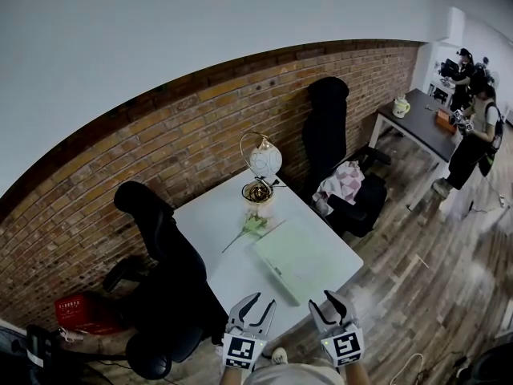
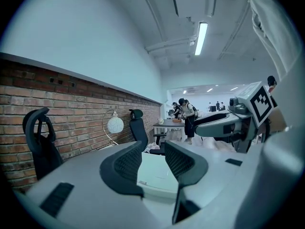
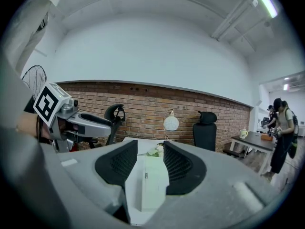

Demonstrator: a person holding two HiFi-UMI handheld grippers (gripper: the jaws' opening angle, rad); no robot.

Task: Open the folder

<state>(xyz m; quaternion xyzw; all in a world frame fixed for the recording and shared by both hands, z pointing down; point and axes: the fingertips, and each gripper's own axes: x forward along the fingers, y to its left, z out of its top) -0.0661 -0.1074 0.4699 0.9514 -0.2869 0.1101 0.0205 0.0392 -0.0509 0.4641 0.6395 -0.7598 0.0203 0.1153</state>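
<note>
Shows a pale green folder (image 1: pixel 300 257) lying flat and closed on a white surface (image 1: pixel 210 215), toward its near right corner. Places a flower (image 1: pixel 251 226) just beside the folder's far left edge, with a pot (image 1: pixel 258 198) and a globe lamp (image 1: pixel 264 160) behind it, near the brick wall. Finds both tools at the surface's near edge, short of the folder. Left tool (image 1: pixel 257 307): jaws apart, gripping nothing. Right tool (image 1: pixel 327 305): likewise parted and empty. Frames the folder between each tool's jaws in both gripper views, untouched. Puts one black chair (image 1: pixel 164 243) at left.
</note>
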